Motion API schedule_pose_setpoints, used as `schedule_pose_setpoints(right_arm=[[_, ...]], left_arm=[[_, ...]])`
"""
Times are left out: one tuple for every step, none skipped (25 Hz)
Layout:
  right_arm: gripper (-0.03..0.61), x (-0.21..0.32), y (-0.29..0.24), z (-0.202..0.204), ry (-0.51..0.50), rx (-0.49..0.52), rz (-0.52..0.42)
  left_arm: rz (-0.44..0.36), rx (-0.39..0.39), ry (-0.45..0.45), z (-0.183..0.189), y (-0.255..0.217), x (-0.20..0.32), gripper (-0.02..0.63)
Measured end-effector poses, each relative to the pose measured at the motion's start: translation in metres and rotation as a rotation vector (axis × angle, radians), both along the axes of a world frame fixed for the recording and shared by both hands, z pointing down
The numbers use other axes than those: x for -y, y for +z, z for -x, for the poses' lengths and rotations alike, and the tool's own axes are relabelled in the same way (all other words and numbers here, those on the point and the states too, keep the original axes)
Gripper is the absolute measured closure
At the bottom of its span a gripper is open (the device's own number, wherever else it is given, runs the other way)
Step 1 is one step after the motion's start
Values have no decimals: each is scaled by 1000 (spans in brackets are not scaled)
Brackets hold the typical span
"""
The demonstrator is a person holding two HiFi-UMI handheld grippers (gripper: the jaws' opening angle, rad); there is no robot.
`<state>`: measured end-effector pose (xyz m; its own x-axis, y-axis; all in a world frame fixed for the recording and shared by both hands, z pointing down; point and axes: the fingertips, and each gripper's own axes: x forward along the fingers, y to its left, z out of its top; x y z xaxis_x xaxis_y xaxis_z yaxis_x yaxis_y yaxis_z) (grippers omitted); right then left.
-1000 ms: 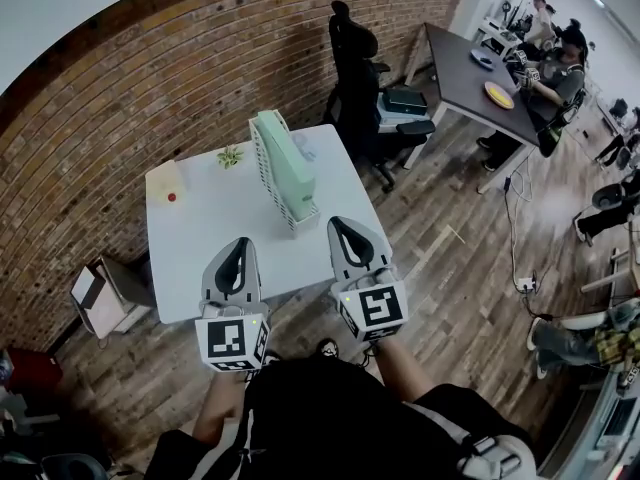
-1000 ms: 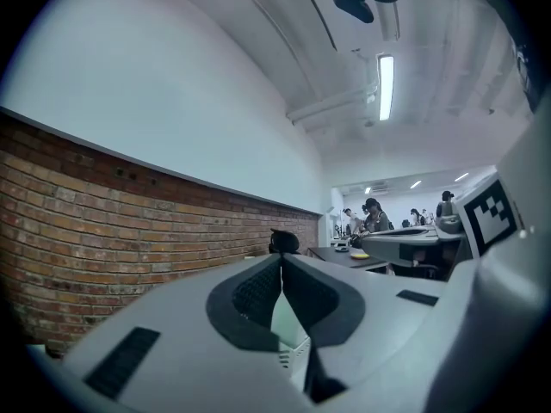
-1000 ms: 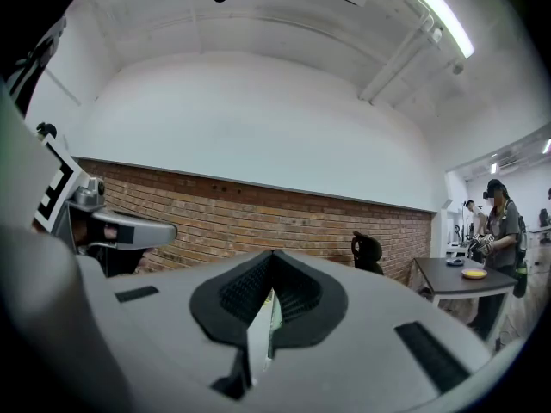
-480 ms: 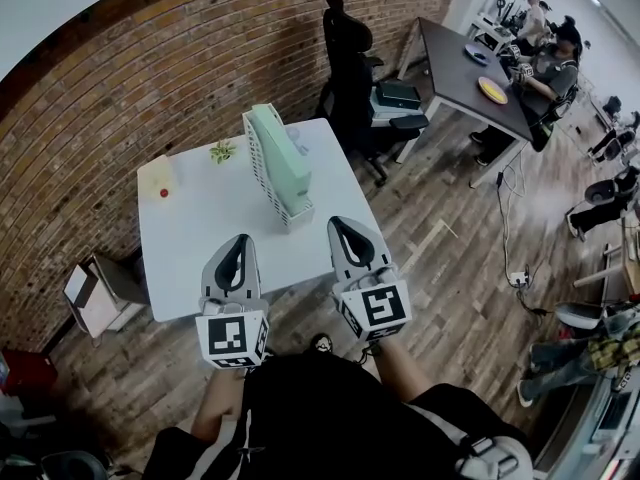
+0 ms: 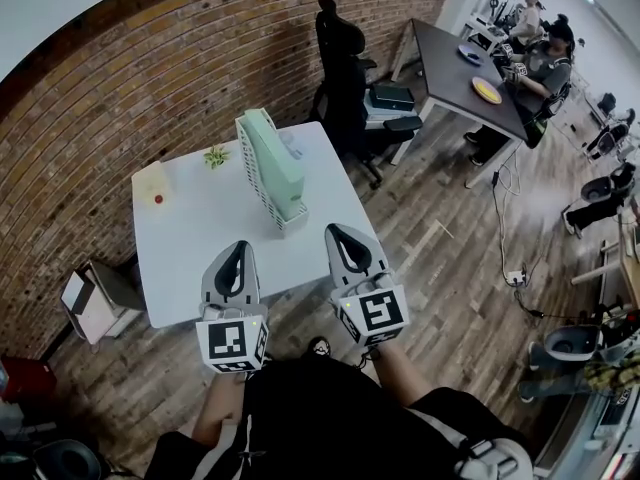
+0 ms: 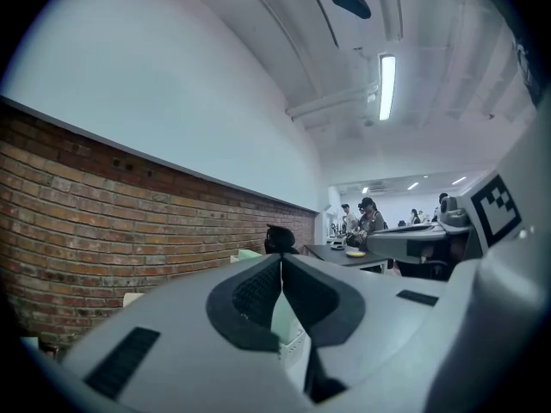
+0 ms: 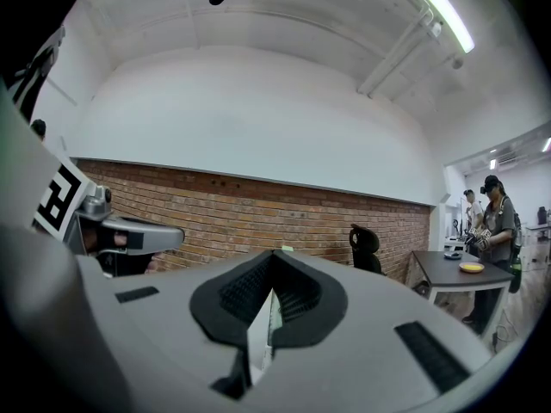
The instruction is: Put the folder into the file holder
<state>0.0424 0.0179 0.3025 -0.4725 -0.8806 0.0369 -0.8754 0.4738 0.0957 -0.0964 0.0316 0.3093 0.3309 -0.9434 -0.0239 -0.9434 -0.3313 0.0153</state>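
While upright, folder (image 5: 276, 163) pale green

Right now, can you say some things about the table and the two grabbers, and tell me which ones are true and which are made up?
1. The green folder stands in the white file holder. True.
2. The left gripper is holding the folder. False: its jaws are shut on nothing, short of the table.
3. The right gripper is shut and empty. True.
4. The wall behind the table is wooden. False: it is brick.
5. A small plant sits on the table. True.
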Motion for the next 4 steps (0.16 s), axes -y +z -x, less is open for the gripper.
schedule_pose_setpoints(right_arm=[[571,0,1,-1,1,0,2],[571,1,2,-2,2,1,5],[571,1,3,-4,4,2,8],[571,1,5,-5,5,2,10]], left_arm=[[1,0,1,-1,1,0,591],[2,1,3,-2,2,0,591],[3,1,4,-3,3,1,591],[4,1,6,-4,4,1,591]])
